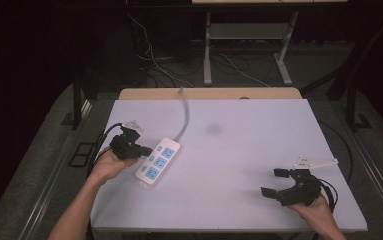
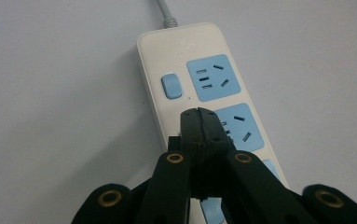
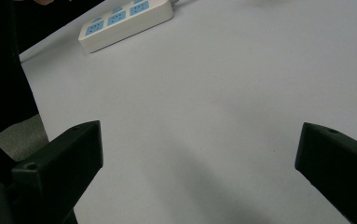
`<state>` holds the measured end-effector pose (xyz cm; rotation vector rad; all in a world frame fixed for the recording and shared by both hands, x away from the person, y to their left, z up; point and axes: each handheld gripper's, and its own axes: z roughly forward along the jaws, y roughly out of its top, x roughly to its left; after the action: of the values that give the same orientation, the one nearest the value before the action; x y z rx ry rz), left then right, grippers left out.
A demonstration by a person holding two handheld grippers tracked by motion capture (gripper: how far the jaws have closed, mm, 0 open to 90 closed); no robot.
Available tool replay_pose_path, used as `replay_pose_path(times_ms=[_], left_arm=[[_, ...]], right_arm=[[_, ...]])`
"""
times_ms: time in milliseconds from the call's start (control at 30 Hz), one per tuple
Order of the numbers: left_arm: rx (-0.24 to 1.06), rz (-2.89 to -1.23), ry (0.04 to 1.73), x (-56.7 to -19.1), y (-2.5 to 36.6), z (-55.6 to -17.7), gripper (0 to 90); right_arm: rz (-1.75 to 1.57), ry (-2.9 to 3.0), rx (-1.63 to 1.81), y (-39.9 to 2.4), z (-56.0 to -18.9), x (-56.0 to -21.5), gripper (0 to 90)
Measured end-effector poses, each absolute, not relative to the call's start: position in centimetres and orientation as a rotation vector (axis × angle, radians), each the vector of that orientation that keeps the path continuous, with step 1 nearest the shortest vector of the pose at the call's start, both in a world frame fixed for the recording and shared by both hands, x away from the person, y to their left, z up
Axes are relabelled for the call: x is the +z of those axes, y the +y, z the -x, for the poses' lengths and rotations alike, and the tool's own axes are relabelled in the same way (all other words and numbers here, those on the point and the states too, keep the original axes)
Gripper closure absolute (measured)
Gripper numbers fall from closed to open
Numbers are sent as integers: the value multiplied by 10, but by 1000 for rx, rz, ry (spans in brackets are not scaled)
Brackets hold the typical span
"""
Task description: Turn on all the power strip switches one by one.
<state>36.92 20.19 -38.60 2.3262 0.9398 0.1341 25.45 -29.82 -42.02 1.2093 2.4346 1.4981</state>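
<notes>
Power strip (image 1: 158, 159) lies flat on the tabletop (image 1: 239, 150), directly under the tip of my left claw (image 1: 146, 149), cord (image 1: 184, 112) running away from the claw toward the far edge.

Left claw: jaws fully together, nothing between them. In the left gripper view the closed tip (image 2: 199, 122) sits over the strip's (image 2: 204, 93) switch column, level with the middle blue socket (image 2: 241, 126). Just beyond the tip is the far rocker switch (image 2: 170, 86) beside the far socket (image 2: 212, 77). My read: the jaws are shut on purpose to make a single narrow poker for pressing a switch, not for gripping. I can't tell whether the tip is touching the strip or hovering just above it; the switch beneath it is hidden by the jaws.

Right claw (image 1: 278, 184): jaws wide apart, holding nothing, parked low over bare tabletop well apart from the strip. From the right gripper view the strip (image 3: 125, 21) is far off, up and to the left of its jaws. Looks like it is just kept out of the way.

Containers: none on the tabletop. Nearest equivalent is the strip's sockets; all three blue sockets are empty, no plugs in.

Strip lies skewed relative to the tabletop edges, near end toward the left hand (image 1: 110, 167).
</notes>
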Motion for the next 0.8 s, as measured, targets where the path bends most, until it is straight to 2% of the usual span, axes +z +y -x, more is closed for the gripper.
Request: replay_pose_path(times_ms=[800], left_arm=[[110, -2325, 956, -403, 200, -374, 897]], right_arm=[[-1209, 2438, 1489, -299, -254, -420, 6]])
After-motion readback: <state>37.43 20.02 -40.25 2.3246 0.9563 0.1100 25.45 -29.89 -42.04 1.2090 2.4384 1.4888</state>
